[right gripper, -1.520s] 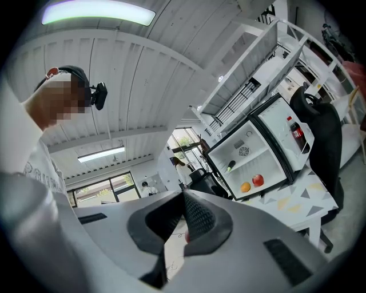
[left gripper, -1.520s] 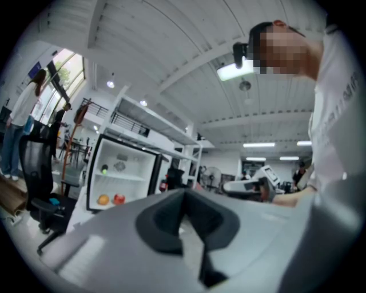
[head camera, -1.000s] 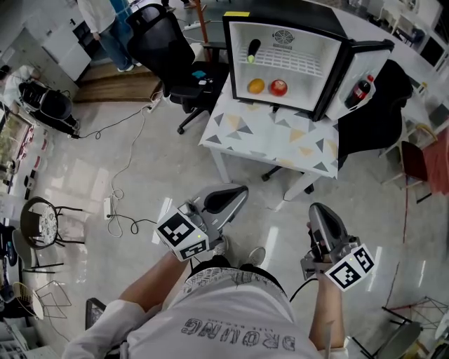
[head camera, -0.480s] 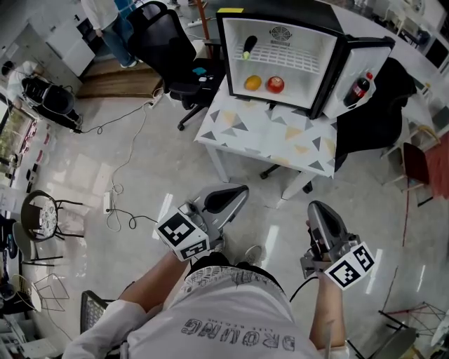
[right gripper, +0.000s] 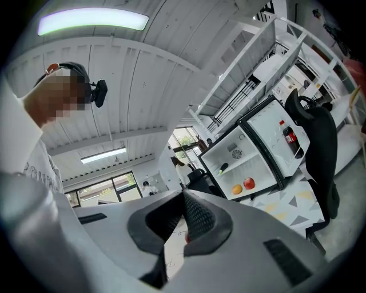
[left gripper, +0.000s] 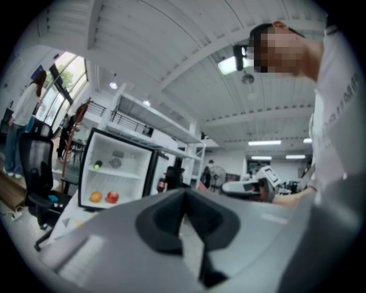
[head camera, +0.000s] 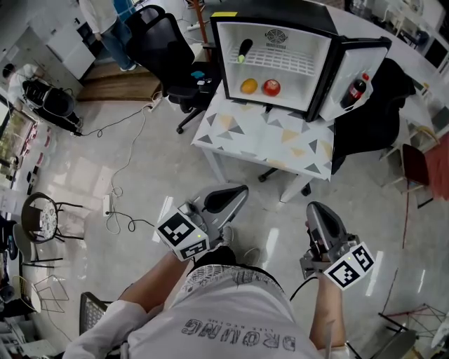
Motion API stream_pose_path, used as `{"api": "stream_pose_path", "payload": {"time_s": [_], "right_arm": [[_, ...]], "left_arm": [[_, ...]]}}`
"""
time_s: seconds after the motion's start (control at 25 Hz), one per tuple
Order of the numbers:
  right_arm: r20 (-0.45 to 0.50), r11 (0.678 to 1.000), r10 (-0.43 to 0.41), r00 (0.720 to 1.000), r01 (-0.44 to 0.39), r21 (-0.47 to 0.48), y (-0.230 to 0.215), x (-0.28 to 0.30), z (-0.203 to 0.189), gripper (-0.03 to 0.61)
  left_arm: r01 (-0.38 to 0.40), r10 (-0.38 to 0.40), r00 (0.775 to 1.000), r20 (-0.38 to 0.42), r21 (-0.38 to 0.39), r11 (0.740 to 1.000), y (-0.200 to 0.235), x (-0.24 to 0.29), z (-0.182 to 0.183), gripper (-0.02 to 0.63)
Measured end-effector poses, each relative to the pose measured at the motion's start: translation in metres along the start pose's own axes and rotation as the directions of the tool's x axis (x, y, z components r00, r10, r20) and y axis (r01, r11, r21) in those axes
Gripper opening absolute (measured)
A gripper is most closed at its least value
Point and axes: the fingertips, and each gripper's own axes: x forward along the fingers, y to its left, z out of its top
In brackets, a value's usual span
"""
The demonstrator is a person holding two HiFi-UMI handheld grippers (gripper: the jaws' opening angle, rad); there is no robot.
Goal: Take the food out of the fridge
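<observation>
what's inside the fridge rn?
In the fridge: dark green-tipped item on the wire shelf, orange fruit and red fruit below, bottle in the door. Shelf covers the lower compartment's rear.

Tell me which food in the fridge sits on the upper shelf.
The dark elongated item with a green tip, at the wire shelf's left. The orange fruit and red fruit sit side by side on the floor of the fridge.

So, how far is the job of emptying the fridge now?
Done: the fridge stands open. In hand: nothing, the left tongs and right tongs are shut, empty, far from it. Left: the orange, the red fruit and the dark vegetable on the shelf all sit inside.
</observation>
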Motion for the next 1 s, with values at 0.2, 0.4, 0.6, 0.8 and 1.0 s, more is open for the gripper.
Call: {"api": "stream_pose_path", "payload": {"time_s": [0.2, 0.4, 0.6, 0.8, 1.0], "right_arm": [[-0.007, 1.0, -0.002, 1.0, 0.002, 0.006, -0.008, 0.001, 0.0, -0.011], [-0.013, 1.0, -0.002, 1.0, 0.002, 0.006, -0.015, 0.008, 0.0, -0.011], [-0.012, 1.0, -0.002, 1.0, 0.002, 0.002, -0.023, 0.015, 0.005, -0.011], [-0.018, 1.0, -0.008, 1.0, 0.008, 0.009, -0.035, 0.029, 0.006, -0.011], [-0.028, 1.0, -0.008, 1.0, 0.009, 0.017, -0.046, 0.047, 0.006, -0.011]], "left_arm": [[-0.008, 0.008, 1.0, -0.001, -0.002, 1.0, 0.003, 0.006, -0.002, 0.006], [-0.016, 0.016, 1.0, 0.001, -0.003, 1.0, 0.01, 0.009, -0.002, 0.006], [-0.018, 0.018, 1.0, 0.005, -0.003, 1.0, 0.018, 0.016, -0.002, 0.006], [-0.019, 0.019, 1.0, 0.0, -0.009, 1.0, 0.034, 0.025, -0.002, 0.006], [-0.019, 0.019, 1.0, -0.009, -0.02, 1.0, 0.054, 0.034, -0.004, 0.006]]}}
